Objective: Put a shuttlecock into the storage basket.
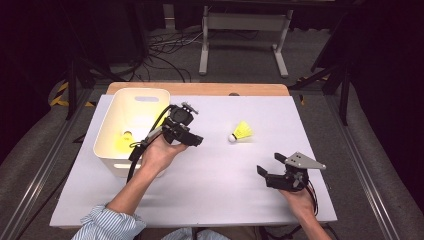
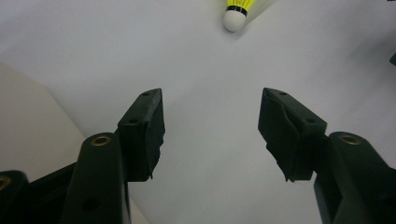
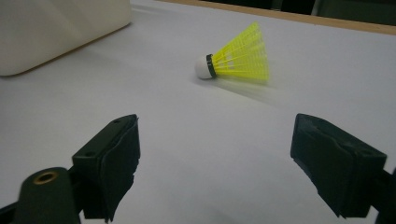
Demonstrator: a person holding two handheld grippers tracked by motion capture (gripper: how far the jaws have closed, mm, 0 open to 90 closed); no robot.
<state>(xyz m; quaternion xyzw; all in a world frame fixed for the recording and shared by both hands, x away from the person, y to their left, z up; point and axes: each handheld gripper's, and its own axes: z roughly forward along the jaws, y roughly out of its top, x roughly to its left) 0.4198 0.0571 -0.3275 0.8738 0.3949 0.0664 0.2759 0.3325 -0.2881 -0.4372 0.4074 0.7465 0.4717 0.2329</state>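
Two grippers, both wide open, nothing held. Left gripper (image 1: 192, 140) sits just beside the white bin (image 1: 107, 150) (second yellow shuttlecock (image 1: 121, 141) lies inside). Right gripper (image 1: 270, 165) is near the table's (image 1: 215, 200) front right. Loose shuttlecock (image 1: 241, 132) lies on its side between them, untouched.

Bright table, dark surroundings, blurred shuttlecock (image 3: 236, 58)

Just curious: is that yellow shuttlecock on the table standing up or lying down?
Lying down. The shuttlecock rests on its side on the white table, cork tip sideways.
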